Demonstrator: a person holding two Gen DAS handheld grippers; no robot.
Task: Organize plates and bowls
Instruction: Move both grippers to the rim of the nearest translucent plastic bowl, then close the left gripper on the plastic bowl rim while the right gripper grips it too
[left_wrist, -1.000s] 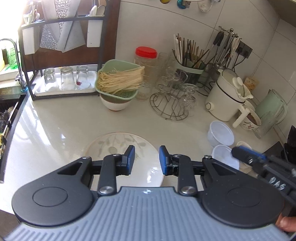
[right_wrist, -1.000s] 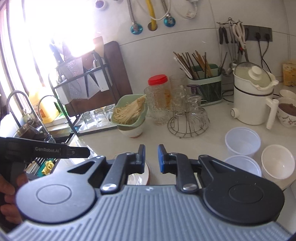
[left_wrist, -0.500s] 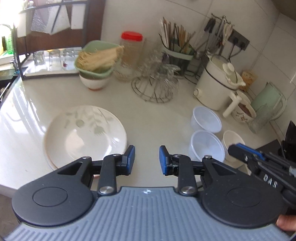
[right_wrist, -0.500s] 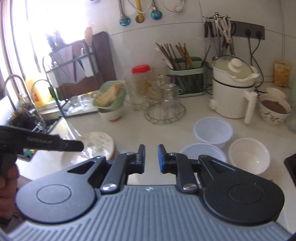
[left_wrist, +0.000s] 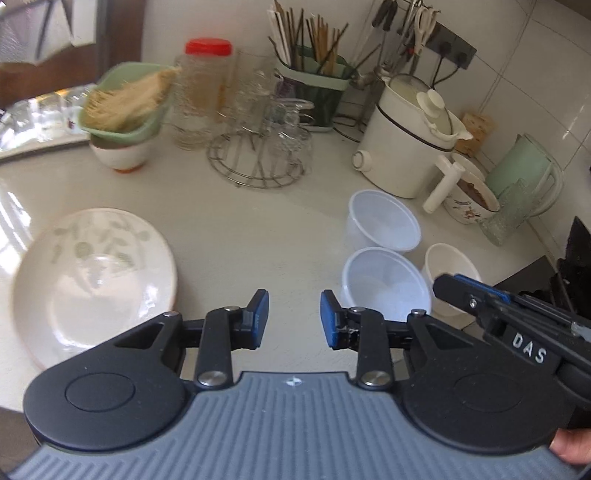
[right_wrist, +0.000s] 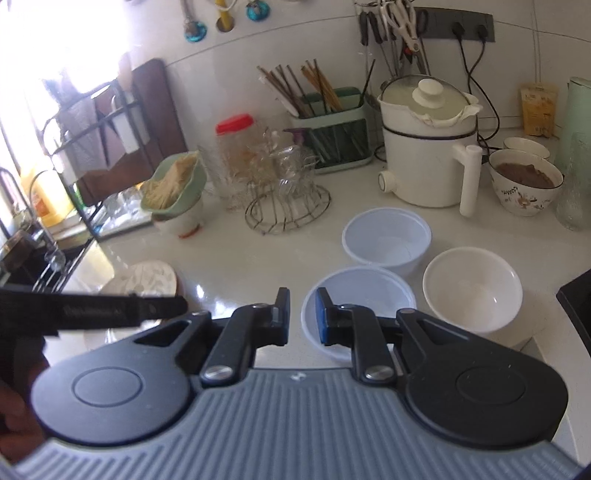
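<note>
Plates come first at the left edge of the desk (left_wrist: 258, 229): a leaf-patterned plate (left_wrist: 92, 284) lies flat there, and a second rim seems to peek out beneath it, though blur makes that hard to confirm. It looks ceramic, so probably stiff, fairly heavy, glazed and slippery, and breakable; its rim, where the lip lifts off the desk, is the likely place to pinch. Just right of it the left hand-held gripper (left_wrist: 294, 317) hovers over bare desk near the front edge, its blue pads spread apart and holding nothing. Further right, toward the right edge, three bowls cluster close together: a near translucent plastic bowl (left_wrist: 384, 284), a far translucent plastic bowl (left_wrist: 384, 221) behind it, and a white bowl (left_wrist: 447, 262) beside the near one. The plastic pair should be light and slightly flexible, easy to nest, and best taken by the thin upper wall without squeezing hard; the white bowl looks like ceramic, heavier and fragile, so a firm hold on its rim would suit. The right hand-held gripper (right_wrist: 301, 315) hangs at the near plastic bowl's left rim, its pads a narrow gap apart and empty. An electric pot (right_wrist: 428, 147) and a filled floral bowl (right_wrist: 524, 181) stand behind, near the back right corner.
</note>
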